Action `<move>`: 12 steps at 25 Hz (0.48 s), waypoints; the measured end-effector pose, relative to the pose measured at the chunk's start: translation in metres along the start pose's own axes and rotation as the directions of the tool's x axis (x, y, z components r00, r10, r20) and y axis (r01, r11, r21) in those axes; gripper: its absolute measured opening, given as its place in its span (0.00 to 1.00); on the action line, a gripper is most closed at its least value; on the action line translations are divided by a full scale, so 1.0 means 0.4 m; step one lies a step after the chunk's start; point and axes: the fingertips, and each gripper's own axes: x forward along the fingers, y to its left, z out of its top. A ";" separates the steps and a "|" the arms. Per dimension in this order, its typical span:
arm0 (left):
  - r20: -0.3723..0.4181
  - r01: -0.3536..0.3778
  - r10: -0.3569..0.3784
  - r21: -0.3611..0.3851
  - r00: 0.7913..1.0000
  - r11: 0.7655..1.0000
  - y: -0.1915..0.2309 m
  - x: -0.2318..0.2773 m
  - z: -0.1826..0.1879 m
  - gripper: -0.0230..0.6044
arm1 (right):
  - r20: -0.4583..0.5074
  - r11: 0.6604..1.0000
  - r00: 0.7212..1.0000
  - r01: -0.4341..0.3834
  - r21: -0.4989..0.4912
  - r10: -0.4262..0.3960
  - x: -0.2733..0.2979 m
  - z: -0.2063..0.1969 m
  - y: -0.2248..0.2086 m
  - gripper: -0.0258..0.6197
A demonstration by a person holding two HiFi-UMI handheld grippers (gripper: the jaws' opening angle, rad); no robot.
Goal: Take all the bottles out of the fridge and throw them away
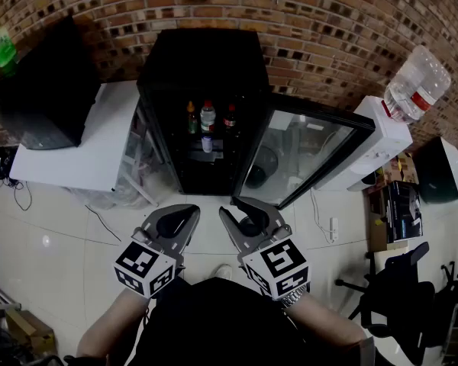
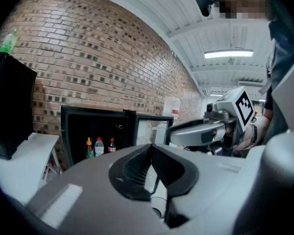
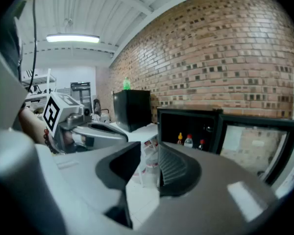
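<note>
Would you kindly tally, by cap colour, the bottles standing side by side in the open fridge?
Yellow-capped bottle: 1
Red-capped bottles: 2
Total: 3

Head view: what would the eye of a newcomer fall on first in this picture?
The small black fridge at the centre, against the brick wall, stands with its glass door swung open to the right, and a row of three bottles shows on its shelf. Below it, the left gripper and the right gripper point toward the fridge, both empty.
</note>
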 end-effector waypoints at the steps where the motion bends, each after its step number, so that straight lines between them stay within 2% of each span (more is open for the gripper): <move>1: -0.003 -0.004 0.004 0.000 1.000 1.000 0.002 0.002 -0.003 0.04 | -0.003 1.000 1.000 -0.002 0.002 0.002 0.003 -0.004 -0.001 0.20; 6: -0.019 -0.025 0.025 0.000 1.000 1.000 0.018 0.019 -0.017 0.04 | -0.019 1.000 1.000 -0.003 0.016 0.003 0.035 -0.018 -0.018 0.24; 12: -0.032 -0.058 0.059 0.026 0.998 0.998 0.082 0.038 -0.025 0.04 | -0.036 0.999 0.999 0.010 0.036 -0.008 0.123 -0.017 -0.061 0.25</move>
